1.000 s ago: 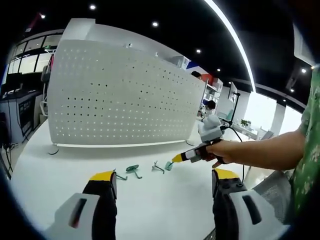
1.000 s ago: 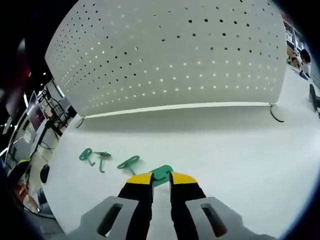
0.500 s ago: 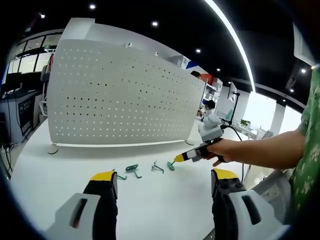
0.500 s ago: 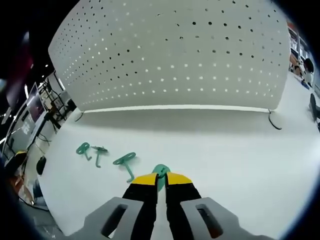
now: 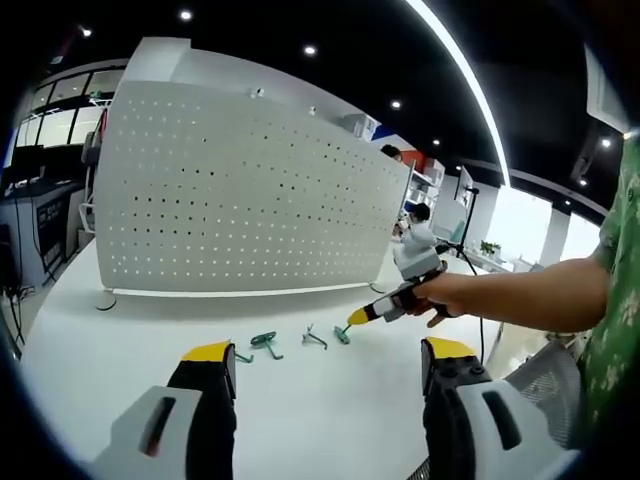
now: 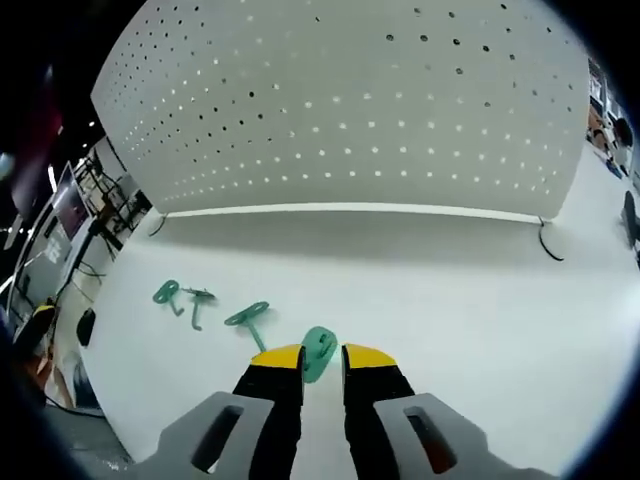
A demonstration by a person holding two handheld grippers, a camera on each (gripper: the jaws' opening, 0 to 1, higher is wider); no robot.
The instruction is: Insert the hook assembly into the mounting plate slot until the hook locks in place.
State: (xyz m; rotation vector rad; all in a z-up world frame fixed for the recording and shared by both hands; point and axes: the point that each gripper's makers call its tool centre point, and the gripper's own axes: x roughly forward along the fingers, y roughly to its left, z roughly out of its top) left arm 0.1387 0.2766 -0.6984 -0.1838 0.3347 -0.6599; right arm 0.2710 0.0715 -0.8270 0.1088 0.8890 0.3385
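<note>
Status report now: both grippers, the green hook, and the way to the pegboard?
Left gripper open, holds nothing. Right gripper shut on green hook, above the table. Three more hooks lie left. Pegboard ahead, path unobstructed.

No readable text, labels, brands or numbers anywhere in either view.

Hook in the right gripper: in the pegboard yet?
Out. The green hook sits between the right gripper tips above the table, clear of the pegboard.
</note>
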